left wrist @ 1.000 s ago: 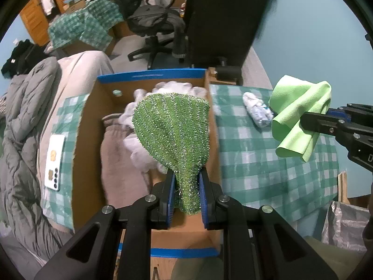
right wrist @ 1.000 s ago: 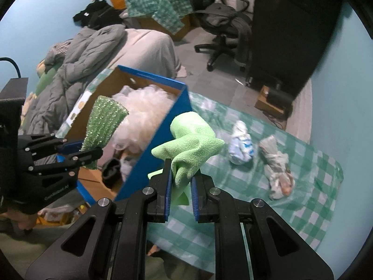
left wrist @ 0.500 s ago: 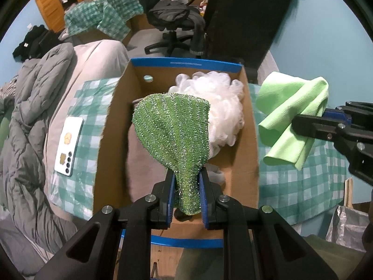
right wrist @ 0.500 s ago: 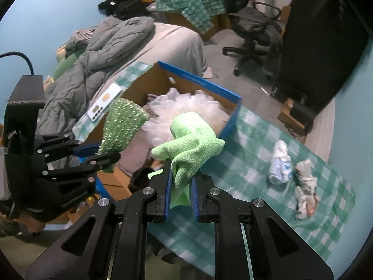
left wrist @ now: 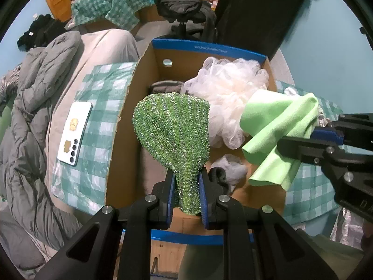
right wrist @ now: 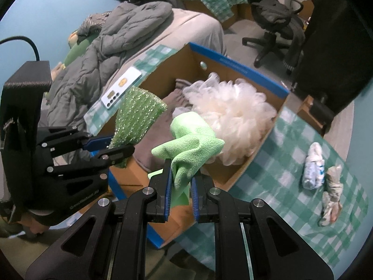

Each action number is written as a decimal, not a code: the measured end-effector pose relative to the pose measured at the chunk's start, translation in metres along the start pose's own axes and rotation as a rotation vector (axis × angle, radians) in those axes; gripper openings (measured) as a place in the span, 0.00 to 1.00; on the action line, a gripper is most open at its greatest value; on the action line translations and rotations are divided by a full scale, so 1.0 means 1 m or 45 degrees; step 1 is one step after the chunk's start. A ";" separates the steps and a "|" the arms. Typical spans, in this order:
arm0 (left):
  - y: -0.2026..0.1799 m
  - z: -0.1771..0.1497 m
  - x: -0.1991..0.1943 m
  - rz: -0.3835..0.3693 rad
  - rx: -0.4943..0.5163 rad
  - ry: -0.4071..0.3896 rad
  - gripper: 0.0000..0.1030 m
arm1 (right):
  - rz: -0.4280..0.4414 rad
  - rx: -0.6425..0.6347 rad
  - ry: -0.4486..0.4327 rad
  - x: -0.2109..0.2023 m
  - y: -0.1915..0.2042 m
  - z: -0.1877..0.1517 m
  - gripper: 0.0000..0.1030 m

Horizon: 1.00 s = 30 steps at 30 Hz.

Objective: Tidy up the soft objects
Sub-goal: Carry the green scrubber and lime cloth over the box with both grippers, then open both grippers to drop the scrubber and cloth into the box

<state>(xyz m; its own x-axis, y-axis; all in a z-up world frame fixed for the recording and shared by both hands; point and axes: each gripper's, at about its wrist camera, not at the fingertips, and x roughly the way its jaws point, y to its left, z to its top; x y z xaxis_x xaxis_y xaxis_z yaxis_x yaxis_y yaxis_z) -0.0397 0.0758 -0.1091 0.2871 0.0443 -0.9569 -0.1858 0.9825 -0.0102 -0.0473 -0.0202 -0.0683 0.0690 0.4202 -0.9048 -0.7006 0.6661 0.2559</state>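
My left gripper (left wrist: 186,184) is shut on a sparkly green scrub cloth (left wrist: 173,130) and holds it above the open cardboard box (left wrist: 126,107). My right gripper (right wrist: 181,182) is shut on a light green microfibre cloth (right wrist: 191,147), held over the box's near right side; it also shows in the left wrist view (left wrist: 277,126). In the box lie a white mesh bath pouf (left wrist: 228,88), grey fabric (right wrist: 158,137) and a small grey and black item (left wrist: 223,172). The scrub cloth also shows in the right wrist view (right wrist: 137,114).
The box stands on a green checked tablecloth (right wrist: 279,154). Two small rolled bundles (right wrist: 313,163) (right wrist: 332,186) lie on it to the right. A white phone (left wrist: 74,133) lies left of the box. A grey quilt (left wrist: 30,107) lies further left; an office chair (left wrist: 184,7) stands behind.
Both grippers have moved left over the box with their cloths still held. The light green cloth now hangs above the box's right side instead of over the tablecloth.
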 end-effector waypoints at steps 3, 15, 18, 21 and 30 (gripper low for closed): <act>0.003 -0.001 0.006 0.004 0.005 0.012 0.18 | 0.004 -0.001 0.023 0.008 0.003 -0.001 0.13; 0.006 -0.002 0.019 0.042 0.014 0.040 0.30 | 0.026 0.056 0.102 0.030 0.003 -0.002 0.14; 0.007 -0.002 0.017 0.037 0.006 0.038 0.38 | 0.013 0.053 0.108 0.030 0.005 -0.003 0.30; 0.008 -0.002 0.013 0.038 -0.011 0.031 0.44 | -0.003 0.057 0.108 0.028 0.004 -0.002 0.42; 0.006 -0.001 0.002 0.032 -0.045 0.022 0.45 | -0.051 0.057 0.082 0.011 -0.006 -0.006 0.52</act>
<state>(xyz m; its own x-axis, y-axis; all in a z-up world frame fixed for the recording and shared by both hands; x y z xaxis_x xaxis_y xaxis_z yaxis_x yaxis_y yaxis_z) -0.0414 0.0811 -0.1118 0.2657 0.0658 -0.9618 -0.2263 0.9740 0.0042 -0.0467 -0.0233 -0.0814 0.0493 0.3532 -0.9342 -0.6659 0.7088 0.2328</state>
